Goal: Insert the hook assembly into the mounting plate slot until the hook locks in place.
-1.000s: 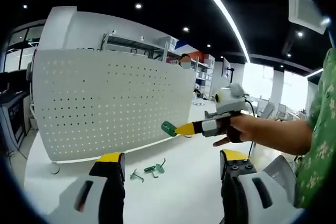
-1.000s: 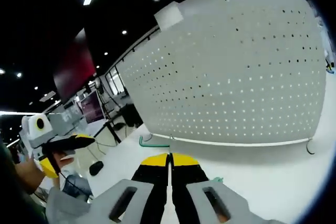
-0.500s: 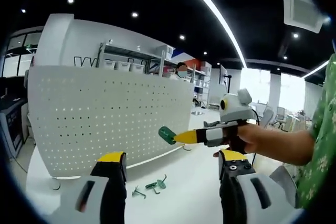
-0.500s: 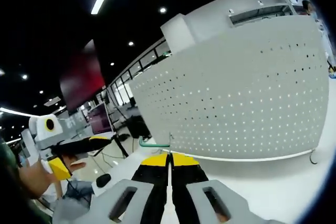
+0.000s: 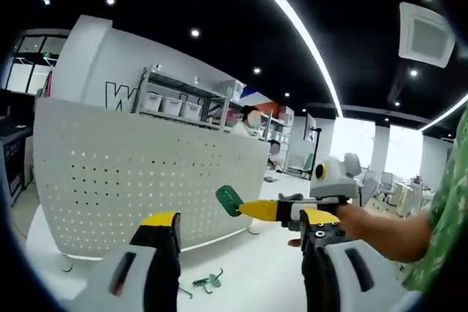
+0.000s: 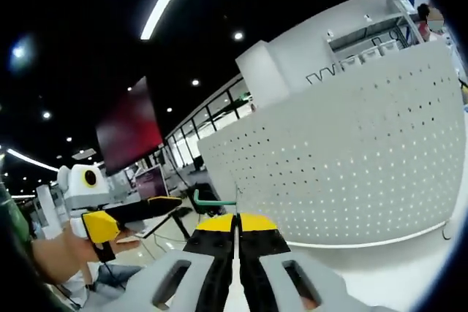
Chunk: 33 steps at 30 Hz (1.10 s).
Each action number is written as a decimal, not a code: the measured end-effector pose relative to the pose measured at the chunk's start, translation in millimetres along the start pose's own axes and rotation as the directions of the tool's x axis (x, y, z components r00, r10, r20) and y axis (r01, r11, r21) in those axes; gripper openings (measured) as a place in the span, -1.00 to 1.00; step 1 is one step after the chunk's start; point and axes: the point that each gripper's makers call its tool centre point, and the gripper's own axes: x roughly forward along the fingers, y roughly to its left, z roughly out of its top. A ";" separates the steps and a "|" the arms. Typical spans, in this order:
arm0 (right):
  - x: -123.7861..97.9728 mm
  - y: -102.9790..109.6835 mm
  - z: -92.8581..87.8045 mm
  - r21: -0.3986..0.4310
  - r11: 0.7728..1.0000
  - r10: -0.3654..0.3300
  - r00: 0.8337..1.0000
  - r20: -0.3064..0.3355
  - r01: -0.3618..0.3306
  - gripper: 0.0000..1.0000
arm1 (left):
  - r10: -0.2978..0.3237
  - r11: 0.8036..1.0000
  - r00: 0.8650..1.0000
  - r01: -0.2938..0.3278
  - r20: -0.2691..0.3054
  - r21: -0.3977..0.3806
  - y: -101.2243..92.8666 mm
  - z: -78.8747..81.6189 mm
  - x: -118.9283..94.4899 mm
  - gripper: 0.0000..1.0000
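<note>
While the left gripper [image 5: 238, 228] rides with its jaws spread apart and nothing between them, the right gripper [image 6: 236, 218] has its jaws pressed together on a green hook [image 6: 213, 202].

Left gripper view: white perforated mounting plate [image 5: 131, 180] stands upright on a white table [image 5: 248, 261]. Right gripper enters from the right, held in a hand [image 5: 344, 226], its yellow jaw tips pointing toward the plate. A green piece of the hook sits at those tips, in the air, just short of the plate's face; cannot tell if it touches. Spare green hooks [image 5: 205, 283] lie loose on the table below, between the left gripper's jaws and in front of the plate's lower edge.

Right gripper view: hook's thin green bar projects sideways from the closed yellow tips, curled at its far end. Mounting plate fills the right half, upright, holes in even rows. Left gripper shows at the left, with a hand [image 6: 58, 257] around it.

Shelving with bins [image 5: 175, 104] stands behind the plate.
</note>
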 end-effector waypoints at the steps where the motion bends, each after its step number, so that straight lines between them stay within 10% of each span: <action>1: 0.1 0.5 0.8 0.000 1.000 0.002 1.000 0.003 -0.002 -1.00 | -0.002 1.000 1.000 0.002 0.003 -0.004 -0.4 1.2 0.9 0.34; 33: -3.1 47.6 41.6 -0.187 0.979 0.120 0.973 0.195 -0.083 -1.00 | -0.035 0.982 0.994 0.053 0.104 -0.183 -9.0 43.2 17.7 -0.14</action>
